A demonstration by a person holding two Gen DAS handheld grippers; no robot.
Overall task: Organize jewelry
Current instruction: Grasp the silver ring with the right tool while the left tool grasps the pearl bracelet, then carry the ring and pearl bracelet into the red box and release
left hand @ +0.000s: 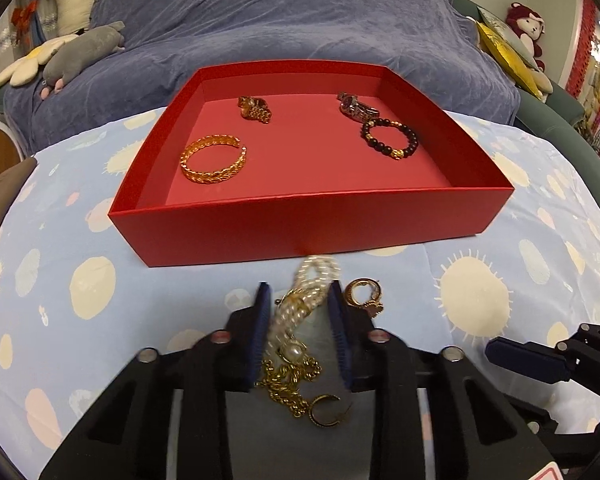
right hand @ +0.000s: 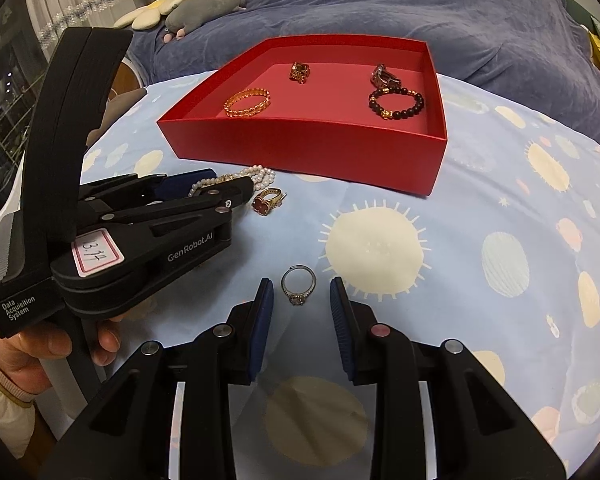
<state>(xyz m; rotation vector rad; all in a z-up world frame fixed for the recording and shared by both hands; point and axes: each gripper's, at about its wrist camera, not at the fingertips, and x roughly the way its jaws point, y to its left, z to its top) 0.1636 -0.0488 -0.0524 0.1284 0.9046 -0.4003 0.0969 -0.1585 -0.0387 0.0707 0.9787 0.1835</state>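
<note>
Behind everything stands a sofa under a blue-grey plush cover (left hand: 300,20), with soft toys at its sides, and in front of it lies the light blue cloth printed with pale suns and dots (right hand: 500,200) that covers the surface carrying the jewelry; I cannot tell what this surface is. On the cloth rests the shallow red cardboard box (left hand: 312,228), and four pieces already lie on its floor, well apart from each other: a gold leaf-pattern bangle (left hand: 214,158), a gold link watch (left hand: 254,108), a darker metal watch (left hand: 356,107) and a dark bead bracelet with gold beads (left hand: 389,138). So I judge the task is about half done. Outside the box, just before its front wall, several pieces are left. The left hand-held gripper (left hand: 300,312) is wide open, and between its blue pads (left hand: 262,328) lies a white pearl strand (left hand: 304,300) tangled with a gold chain (left hand: 288,384) and a gold crescent earring (left hand: 326,410); the pads do not press it yet. Just beside lies a gold ring with a red clover face (right hand: 266,200). The right hand-held gripper (right hand: 300,308) is also open and holds nothing; a thin silver ring with a small stone (right hand: 298,284) lies flat on the cloth between its fingertips. These loose pieces must, I think, go in the box.
</note>
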